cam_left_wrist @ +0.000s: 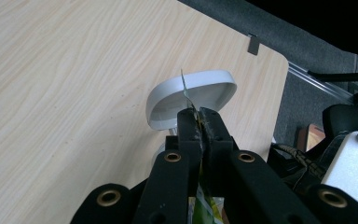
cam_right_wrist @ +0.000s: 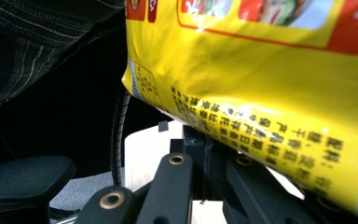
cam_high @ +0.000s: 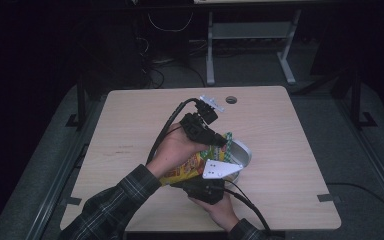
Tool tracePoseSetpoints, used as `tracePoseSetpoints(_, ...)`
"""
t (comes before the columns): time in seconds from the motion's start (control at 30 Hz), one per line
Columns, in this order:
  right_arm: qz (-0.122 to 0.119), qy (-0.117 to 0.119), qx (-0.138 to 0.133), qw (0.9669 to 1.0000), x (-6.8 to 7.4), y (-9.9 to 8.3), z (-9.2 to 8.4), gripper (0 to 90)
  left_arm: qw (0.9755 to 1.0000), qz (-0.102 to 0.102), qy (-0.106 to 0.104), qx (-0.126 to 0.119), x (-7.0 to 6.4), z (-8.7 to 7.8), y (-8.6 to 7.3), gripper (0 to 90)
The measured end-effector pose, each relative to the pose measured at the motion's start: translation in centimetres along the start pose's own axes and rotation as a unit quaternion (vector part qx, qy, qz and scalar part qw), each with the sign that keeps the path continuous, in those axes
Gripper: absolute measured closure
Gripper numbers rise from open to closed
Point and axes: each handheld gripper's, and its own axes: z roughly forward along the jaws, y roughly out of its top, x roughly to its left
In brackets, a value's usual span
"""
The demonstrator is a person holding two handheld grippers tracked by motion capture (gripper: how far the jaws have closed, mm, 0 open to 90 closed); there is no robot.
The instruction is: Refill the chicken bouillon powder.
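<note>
One yellow snack bag [cam_high: 192, 167] sits between our two grippers, held up off the surface above its near-middle. We hold it slanted: in the high view its long axis runs from the low end at the left, by our left hand [cam_high: 172, 150], up and to the right, so that its green-checked top edge points at the white bowl [cam_high: 244, 150]. Our left gripper [cam_high: 223, 141] reaches over the bag from the far side, and in the left gripper view its jaws are pressed together on a thin strip of the bag's top edge [cam_left_wrist: 200, 122], with a sliver of foil sticking out beyond the tips. Our right gripper [cam_high: 211, 186] comes in from the near side under the bag; in the right gripper view its jaws stand drawn together just below the printed yellow side of the bag [cam_right_wrist: 261, 84], and the bag hides their tips, so we cannot tell whether any of the bag is pinched there.

Just past the bag's top edge lies the bowl, empty in the left gripper view [cam_left_wrist: 193, 95], resting on the pale wooden surface [cam_high: 130, 125]. The grey three-cornered plate of the right gripper covers the bowl's near rim in the high view. A round hole [cam_high: 231, 100] lies near the surface's far edge, well apart from the bag.
</note>
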Motion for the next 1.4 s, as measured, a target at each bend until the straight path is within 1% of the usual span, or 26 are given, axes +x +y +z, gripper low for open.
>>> tracePoseSetpoints(1.4, 0.004, 0.004, -0.005, 1.0, 0.07, 0.06, -0.11, 90.0, 0.9999, -0.003, 0.001, 0.01, -0.19, 0.3, 0.29, 88.4)
